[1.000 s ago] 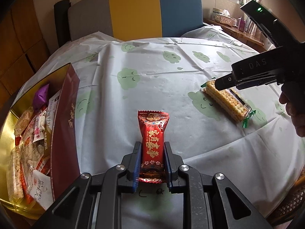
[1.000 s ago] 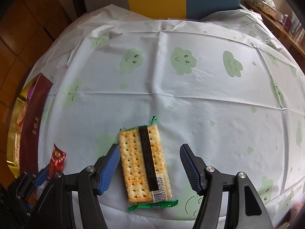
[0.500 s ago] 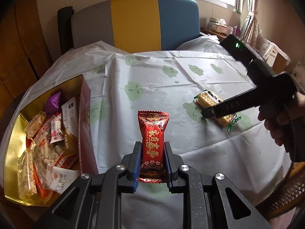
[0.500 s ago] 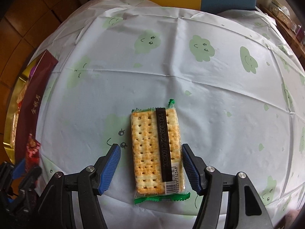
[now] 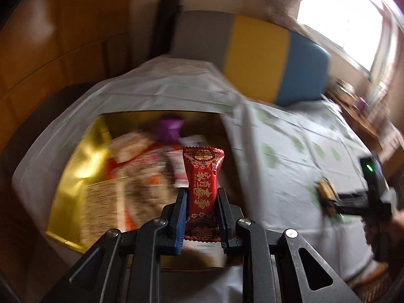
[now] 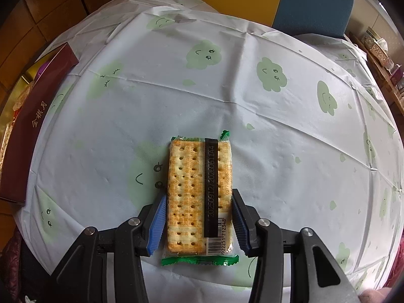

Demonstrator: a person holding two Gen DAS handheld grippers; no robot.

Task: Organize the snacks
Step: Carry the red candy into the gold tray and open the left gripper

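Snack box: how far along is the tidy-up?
Done: the gold box already holds several snacks. In hand: left gripper holds the red candy over the box; right gripper clamps the cracker pack on the table. Left: drop both in.

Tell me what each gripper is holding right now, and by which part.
The left gripper is shut on the red candy packet, clamping its lower half. The right gripper has closed against the long sides of the cracker pack, near its barcode end.
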